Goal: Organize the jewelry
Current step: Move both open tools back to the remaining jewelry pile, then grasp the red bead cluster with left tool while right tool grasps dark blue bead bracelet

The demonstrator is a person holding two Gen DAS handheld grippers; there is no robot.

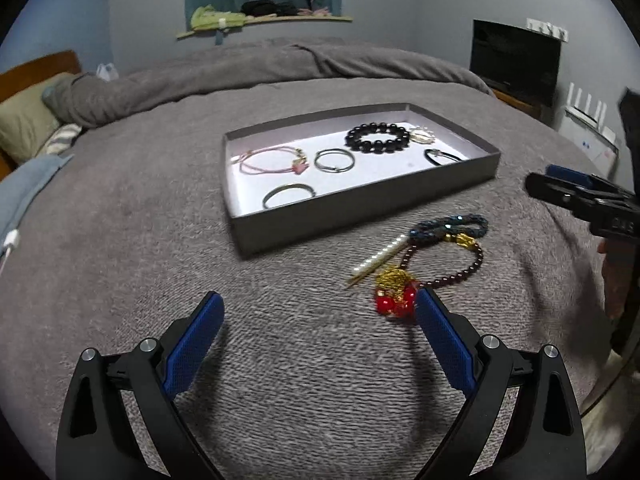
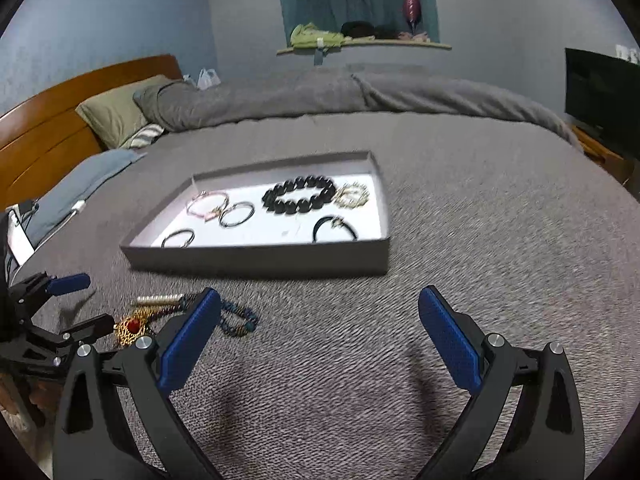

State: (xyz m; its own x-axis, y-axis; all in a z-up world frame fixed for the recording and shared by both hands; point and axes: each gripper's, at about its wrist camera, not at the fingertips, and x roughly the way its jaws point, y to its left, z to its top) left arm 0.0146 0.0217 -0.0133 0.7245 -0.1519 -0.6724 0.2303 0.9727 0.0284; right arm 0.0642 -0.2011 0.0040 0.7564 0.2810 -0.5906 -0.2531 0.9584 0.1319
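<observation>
From my left wrist camera, my left gripper (image 1: 318,308) hangs over the grey blanket (image 1: 140,240) with its blue fingers (image 1: 196,344) spread wide and nothing between them. Just off my right finger tip, at about 1 o'clock, lies a loose heap of jewelry: a red and gold charm (image 1: 394,294) touching a dark bead bracelet (image 1: 452,264), a pearl stick (image 1: 380,254) angled across it, and a blue bead strand (image 1: 452,226) at the far end. Beyond that, at 12 o'clock, sits the grey tray (image 1: 360,196). In it I see a pink cord bracelet (image 1: 272,162) at the left, a silver ring bangle (image 1: 334,160) beside it, another bangle (image 1: 288,196) near the front wall, a big black bead bracelet (image 1: 378,138) toward the back, a pale gold piece (image 1: 422,134) touching its right side, and a black cord loop (image 1: 442,156) at the right. My right gripper (image 1: 560,190) pokes in at 3 o'clock; I cannot tell from here how far it is open.

From my right wrist camera, my right gripper (image 2: 320,312) is likewise wide open and empty above the blanket (image 2: 480,240). The tray (image 2: 260,258) lies at 11 o'clock, holding the black bead bracelet (image 2: 300,198), the gold piece (image 2: 352,196), the pink bracelet (image 2: 208,204), two bangles (image 2: 236,214) and the cord loop (image 2: 334,228). The loose heap is at 9 o'clock, partly behind my left finger: the charm (image 2: 132,326), the pearl stick (image 2: 158,300) and the blue strand (image 2: 238,320). My left gripper (image 2: 86,302) sits open at the heap's left edge, its lower finger just beside the charm.
</observation>
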